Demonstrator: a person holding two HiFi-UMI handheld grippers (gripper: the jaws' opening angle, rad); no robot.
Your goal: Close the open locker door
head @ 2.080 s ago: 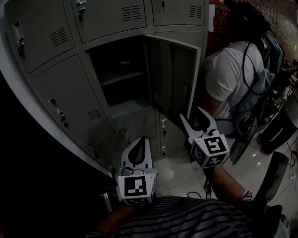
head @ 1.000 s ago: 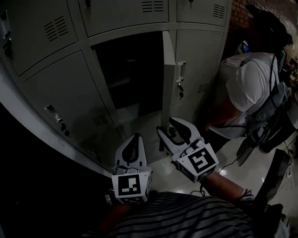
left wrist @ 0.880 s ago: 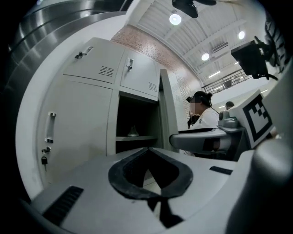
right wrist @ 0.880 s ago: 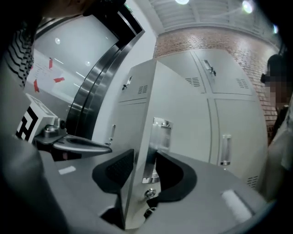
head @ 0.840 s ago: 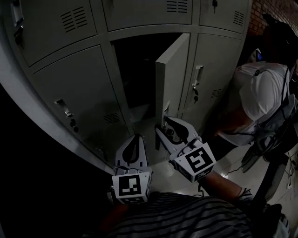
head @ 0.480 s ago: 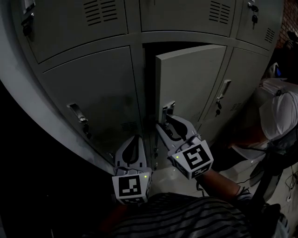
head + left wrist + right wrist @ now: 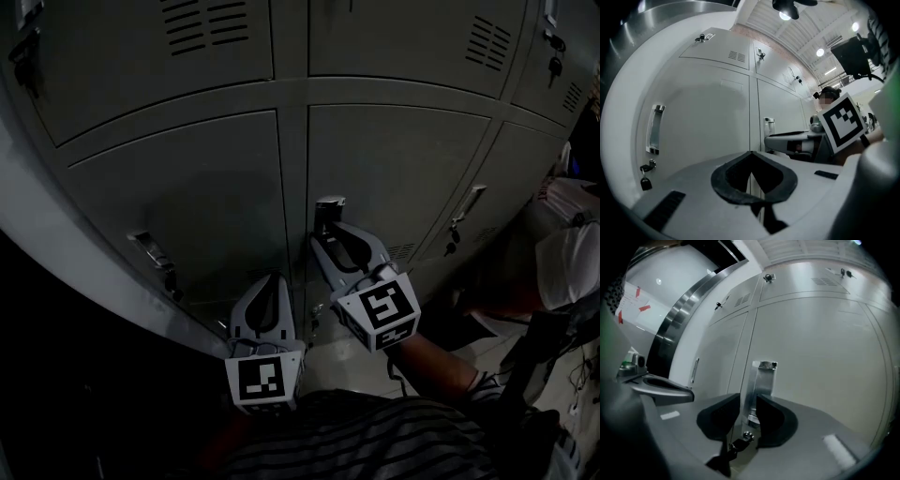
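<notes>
Dim light in head view. Grey lockers (image 7: 281,94) across upper frame. At 1 o'clock from centre, door (image 7: 398,169) shut, lying level with the fronts around it. Metal handle (image 7: 327,208) upright on its left edge, close to frame centre.

From 5 o'clock, right gripper (image 7: 324,236) reaching up to handle, jaws grasping it, one each side. Same in right gripper view: dark pads (image 7: 721,420) pressed to both flanks of the bright strip, small lock part (image 7: 747,435) just below, between them. Marker cube (image 7: 377,309) behind jaws. Bare forearm (image 7: 436,364) running off toward 4 o'clock.

At 7 o'clock of it, left gripper (image 7: 271,281), near but apart, aimed at the seam between door and neighbour door (image 7: 187,197). Jaws clenched tip to tip and empty; only locker fronts visible through the loop of the pads. Cannot tell whether tips touch the lockers.

Neighbour door at 10 o'clock, shut, with own handle (image 7: 153,251). In left gripper view, small dark hanging piece (image 7: 645,180) just under that handle, key or padlock, cannot tell which. Vent slots (image 7: 202,23) on upper row at 11 o'clock.

Striped shirt (image 7: 375,441) at 6 o'clock, under both grippers. Second person (image 7: 574,262) in white top at 3 o'clock edge, beside the lockers.
</notes>
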